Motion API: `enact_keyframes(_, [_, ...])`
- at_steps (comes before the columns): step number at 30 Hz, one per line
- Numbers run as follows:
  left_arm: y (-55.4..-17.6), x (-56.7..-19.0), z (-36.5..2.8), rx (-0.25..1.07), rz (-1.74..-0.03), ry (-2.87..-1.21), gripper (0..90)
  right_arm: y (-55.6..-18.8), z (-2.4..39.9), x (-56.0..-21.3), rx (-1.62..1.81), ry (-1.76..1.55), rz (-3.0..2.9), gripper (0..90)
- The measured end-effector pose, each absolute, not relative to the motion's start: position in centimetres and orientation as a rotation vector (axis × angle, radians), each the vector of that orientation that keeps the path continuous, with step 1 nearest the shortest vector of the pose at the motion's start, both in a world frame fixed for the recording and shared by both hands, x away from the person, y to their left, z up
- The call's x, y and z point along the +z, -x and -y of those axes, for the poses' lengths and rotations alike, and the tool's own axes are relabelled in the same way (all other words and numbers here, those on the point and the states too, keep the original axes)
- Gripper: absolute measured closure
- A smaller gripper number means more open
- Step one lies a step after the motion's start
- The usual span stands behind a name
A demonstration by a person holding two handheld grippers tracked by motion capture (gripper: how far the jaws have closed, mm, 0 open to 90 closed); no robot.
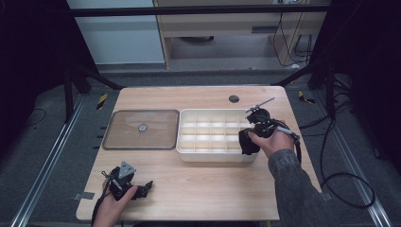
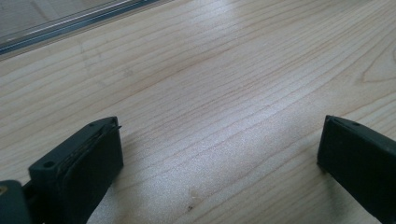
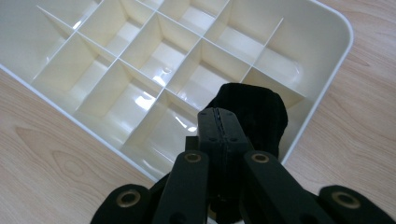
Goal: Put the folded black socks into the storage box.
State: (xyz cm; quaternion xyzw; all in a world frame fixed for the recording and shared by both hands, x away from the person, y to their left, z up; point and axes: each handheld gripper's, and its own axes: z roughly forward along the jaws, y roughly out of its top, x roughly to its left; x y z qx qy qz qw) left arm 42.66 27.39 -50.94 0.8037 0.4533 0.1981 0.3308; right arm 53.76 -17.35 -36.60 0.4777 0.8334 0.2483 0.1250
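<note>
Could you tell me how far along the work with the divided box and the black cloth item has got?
Done: the clear lid lies off, left of the white divided box. In hand: the right gripper, jaws shut on the black cloth item, holds it over a corner compartment. Left: releasing it there; every compartment in sight is bare. The left gripper rests open on the table.

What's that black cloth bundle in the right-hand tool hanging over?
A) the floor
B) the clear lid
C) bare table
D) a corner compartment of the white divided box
D: the right tool is clamped on the black cloth bundle, which hangs over a corner cell of the white divided box.
</note>
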Motion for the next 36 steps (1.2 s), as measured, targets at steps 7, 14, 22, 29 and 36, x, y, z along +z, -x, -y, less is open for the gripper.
enact_keyframes(7, [-42.7, -50.9, -27.4, 0.519, -1.186, -2.101, 0.0, -54.4, 16.6, -37.0, 0.708, -1.383, -2.434, 90.0])
enact_keyframes(14, [-42.7, -50.9, -27.3, 0.519, -1.184, -2.102, 0.0, -55.3, 17.3, -37.8, 0.635, -1.412, -2.418, 90.0])
enact_keyframes(22, [-42.7, -50.9, -27.2, 0.516, -1.177, -2.104, 0.0, -55.9, 17.8, -39.6, 0.575, -1.434, -2.421, 90.0])
enact_keyframes(29, [-42.7, -51.0, -27.2, 0.516, -1.177, -2.103, 0.0, -55.9, 18.0, -40.5, 0.582, -1.458, -2.428, 90.0])
enact_keyframes(36, [-42.6, -50.9, -27.1, 0.513, -1.174, -2.106, 0.0, -55.0, 18.0, -41.7, 0.582, -1.437, -2.463, 90.0])
